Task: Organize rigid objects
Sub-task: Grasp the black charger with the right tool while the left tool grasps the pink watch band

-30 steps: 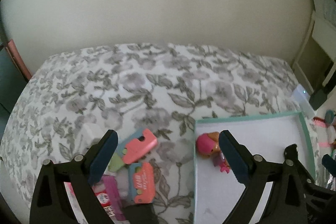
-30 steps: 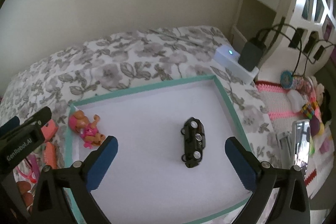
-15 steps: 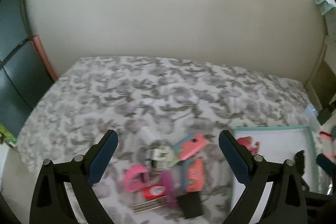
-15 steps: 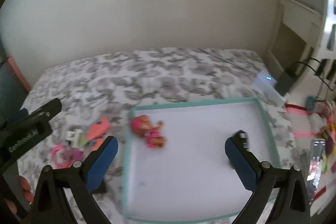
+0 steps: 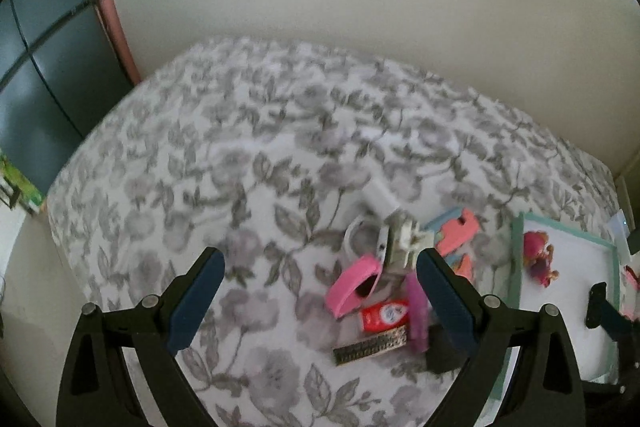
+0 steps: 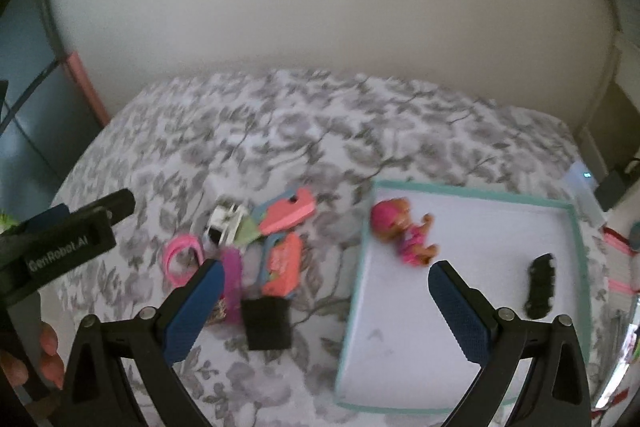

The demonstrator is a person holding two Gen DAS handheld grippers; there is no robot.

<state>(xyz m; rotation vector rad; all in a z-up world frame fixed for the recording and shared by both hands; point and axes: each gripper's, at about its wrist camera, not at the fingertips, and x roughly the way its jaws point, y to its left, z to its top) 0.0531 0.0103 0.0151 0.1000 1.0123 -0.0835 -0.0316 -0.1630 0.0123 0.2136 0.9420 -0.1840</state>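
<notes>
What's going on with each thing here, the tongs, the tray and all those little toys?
Left tongs: open, empty, above the bedspread.
Right tongs: open, empty.
Tray: lying flat on the bed, holding two toys.
Doll: lying down inside the tray.
Toy car: inside the tray, apart from the doll.
Pink ring: on the bedspread, outside the tray.
Black square: flat on the bedspread, outside the tray.

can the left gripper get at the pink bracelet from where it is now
Probably yes. The left gripper is open and holds nothing, and the pink bracelet lies uncovered on the floral bedspread at the near-left edge of the pile, just ahead of its fingers. Nothing lies over it.
</notes>
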